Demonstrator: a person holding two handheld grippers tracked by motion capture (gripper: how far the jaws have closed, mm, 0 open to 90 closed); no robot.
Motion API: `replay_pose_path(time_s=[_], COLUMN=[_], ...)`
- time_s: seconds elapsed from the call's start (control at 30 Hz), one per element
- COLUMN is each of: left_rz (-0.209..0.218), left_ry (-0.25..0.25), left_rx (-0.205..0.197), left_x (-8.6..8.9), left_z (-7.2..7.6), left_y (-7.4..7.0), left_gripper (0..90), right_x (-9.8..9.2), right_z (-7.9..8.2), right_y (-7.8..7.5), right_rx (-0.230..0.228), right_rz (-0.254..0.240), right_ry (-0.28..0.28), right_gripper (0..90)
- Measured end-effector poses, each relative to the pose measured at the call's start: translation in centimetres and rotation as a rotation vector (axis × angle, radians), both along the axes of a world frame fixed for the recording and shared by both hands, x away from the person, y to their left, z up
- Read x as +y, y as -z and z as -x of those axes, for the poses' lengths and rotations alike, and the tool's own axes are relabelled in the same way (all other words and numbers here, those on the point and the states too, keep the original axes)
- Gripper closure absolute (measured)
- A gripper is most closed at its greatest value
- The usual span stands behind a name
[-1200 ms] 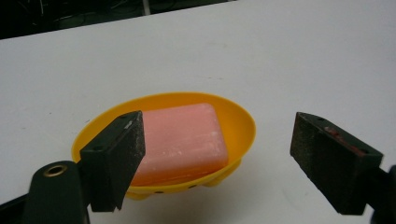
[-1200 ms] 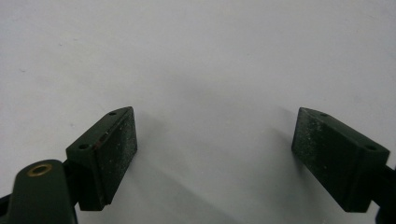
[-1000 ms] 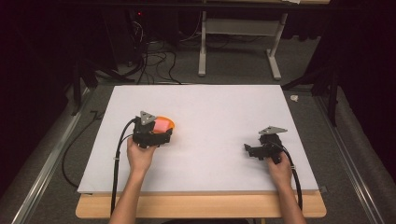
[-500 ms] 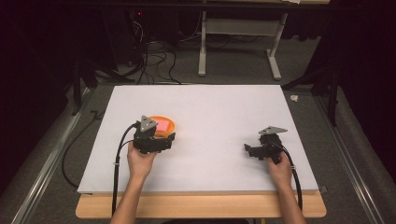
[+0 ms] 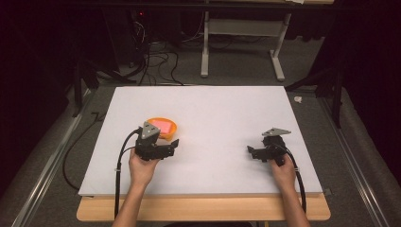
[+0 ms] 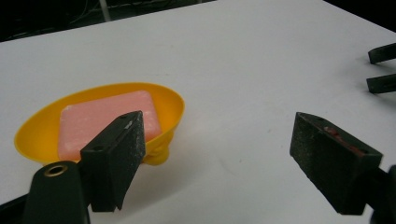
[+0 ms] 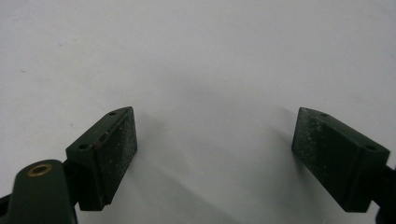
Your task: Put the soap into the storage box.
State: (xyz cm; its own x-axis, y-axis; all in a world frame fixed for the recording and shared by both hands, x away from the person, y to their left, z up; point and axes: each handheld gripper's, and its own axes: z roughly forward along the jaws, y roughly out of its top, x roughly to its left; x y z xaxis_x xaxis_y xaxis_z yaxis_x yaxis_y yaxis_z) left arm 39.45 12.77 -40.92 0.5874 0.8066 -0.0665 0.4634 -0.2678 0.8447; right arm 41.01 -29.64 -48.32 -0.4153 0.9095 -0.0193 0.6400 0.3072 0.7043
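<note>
Resting on the white sheet-covered table (image 5: 213, 113), the person's two hands each hold a black two-jaw tool near the front edge. At about seven o'clock in the high view, the left hand (image 5: 142, 168) grips the left hand-held gripper (image 5: 171, 146), whose jaws stand wide apart with nothing between them; a black cable trails from it back toward the table's front edge. At about five o'clock the right hand (image 5: 283, 166) holds the right hand-held gripper (image 5: 253, 152), its jaws pointing toward nine o'clock and likewise spread wide over bare white surface, as the right gripper view confirms (image 7: 215, 154).

Just beyond the left hand-held gripper (image 6: 215, 154), toward twelve o'clock from it, sits a shallow oval yellow plastic soap dish (image 5: 168, 132) holding a pink rectangular bar of soap (image 5: 162, 126). In the left gripper view the soap dish (image 6: 32, 133) lies at about ten o'clock, outside the jaws and just behind the left one, with the bar of soap (image 6: 100, 116) lying flat inside it. The tips of the right hand-held gripper (image 6: 382, 70) show at two o'clock of that view, well apart.

Farther off, past the table's far edge at twelve o'clock, a grey floor carries tangled black cables (image 5: 156, 61) and the white legs of a stand (image 5: 279, 71).
</note>
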Motion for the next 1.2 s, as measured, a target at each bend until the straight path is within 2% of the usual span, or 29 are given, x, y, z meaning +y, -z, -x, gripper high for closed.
replay_pose_path(time_s=[0.7, 1.2], left_rz=[0.010, 0.020], left_ry=[0.064, 0.101], left_rx=[0.006, 0.018], left_x=[-0.9, -1.8], left_z=[1.6, 2.1], left_y=[0.3, 0.8], left_gripper=[18.7, 18.7], right_x=[0.0, 0.0], right_z=[0.0, 0.0], right_y=[0.0, 0.0], right_rx=[-0.001, 0.000], right_rz=[0.000, 0.001], right_ry=[0.001, 0.000], right_gripper=[14.8, 14.8])
